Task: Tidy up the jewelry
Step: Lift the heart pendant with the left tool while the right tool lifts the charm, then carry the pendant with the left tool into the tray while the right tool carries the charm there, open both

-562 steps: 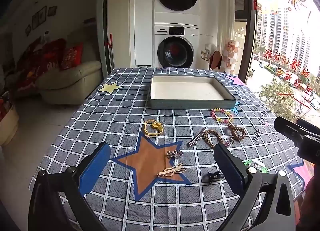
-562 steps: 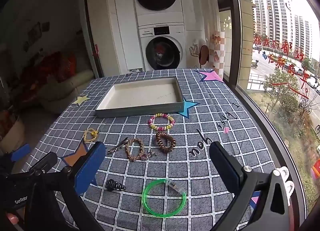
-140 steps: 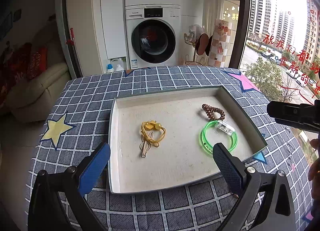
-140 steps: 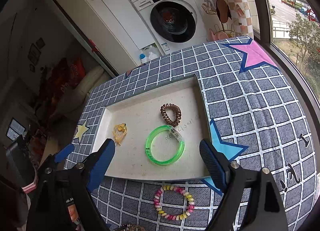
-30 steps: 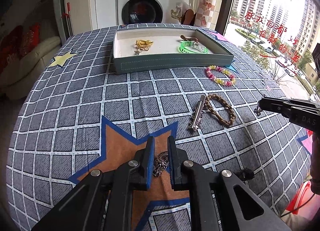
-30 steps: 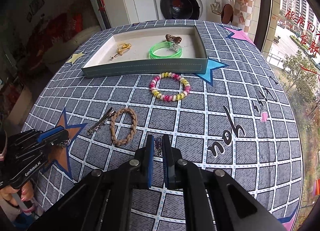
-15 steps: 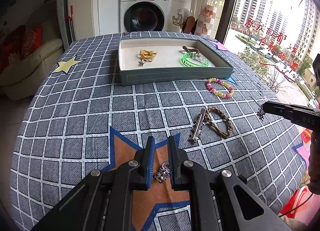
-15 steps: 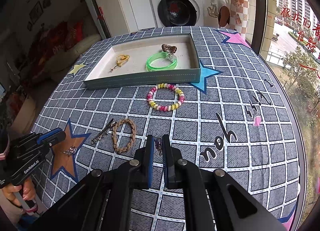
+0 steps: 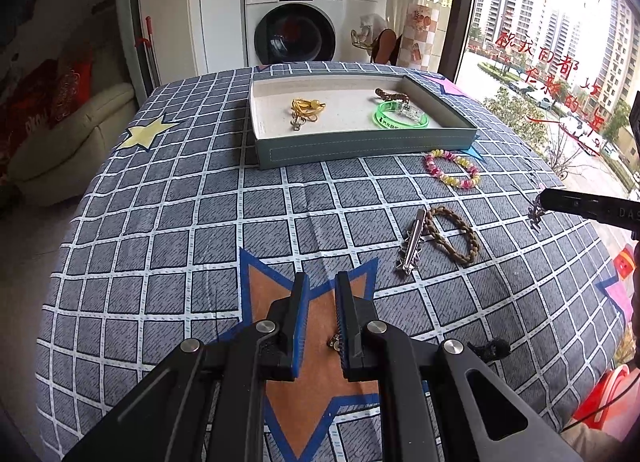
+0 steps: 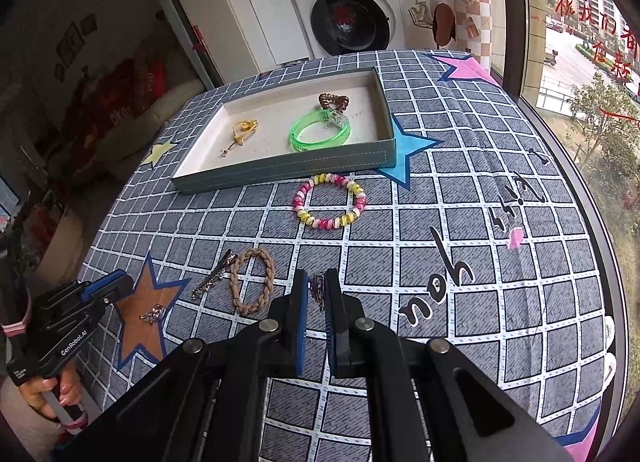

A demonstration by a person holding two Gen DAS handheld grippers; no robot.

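Since half second earlier, both small metal pieces are seen lifted clear of cloth: silver charm point(image 9: 334, 341) is clamped in left gripper point(image 9: 321, 322), jaws nearly together; dark charm point(image 10: 318, 286) is pinched in right gripper point(image 10: 316, 302), jaws fully together. Transfer to tray point(image 9: 360, 150) is judged next. Tray near wall must be cleared from above. Open cloth is left between grippers and tray; beaded bracelet point(image 10: 330, 201), braided band point(image 10: 253, 280) and hair clip point(image 10: 214, 275) lie under route. Table edge is close on right.

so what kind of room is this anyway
Most likely a home, in a laundry or balcony corner off a living room: a front-loading washing machine stands behind the table, a cream sofa sits to the left, and a big window overlooks apartment towers.
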